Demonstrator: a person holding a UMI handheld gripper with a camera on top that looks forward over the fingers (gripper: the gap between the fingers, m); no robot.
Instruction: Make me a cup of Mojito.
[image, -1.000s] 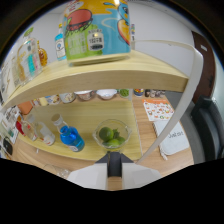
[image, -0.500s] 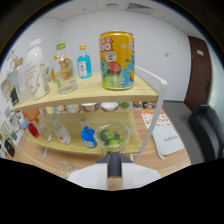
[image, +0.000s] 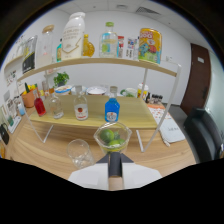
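The gripper (image: 114, 170) shows only as a dark stem and pale base low in the gripper view; its fingers are hidden in the black area at the bottom, so I cannot tell whether the jaws are open or closed.

Just ahead of the gripper stands a clear glass (image: 112, 138) with green lime pieces (image: 111, 137) inside. Whether the gripper touches or holds this glass cannot be told. Just beside it, to the left, an empty clear glass (image: 80, 151) stands on the wooden table (image: 40, 150).

Beyond the glasses is a two-level wooden shelf (image: 130, 107) on white legs. On its lower board, straight behind the lime glass, stands a bottle of blue liquid (image: 112, 109). Left of that is a clear bottle with a red label (image: 80, 107), then another clear bottle (image: 56, 106), then a bottle of red liquid (image: 39, 102). Bowls (image: 95, 90) and a small green plant (image: 61, 78) sit further back on the same board.

The upper board (image: 100, 62) carries a large white jug (image: 73, 35), an orange bottle (image: 88, 46), a clear bottle with a green cap (image: 108, 39) and a bright yellow can (image: 150, 44).

To the right, well apart from the shelf, are a dark door (image: 199, 75) and a black chair (image: 205, 131)
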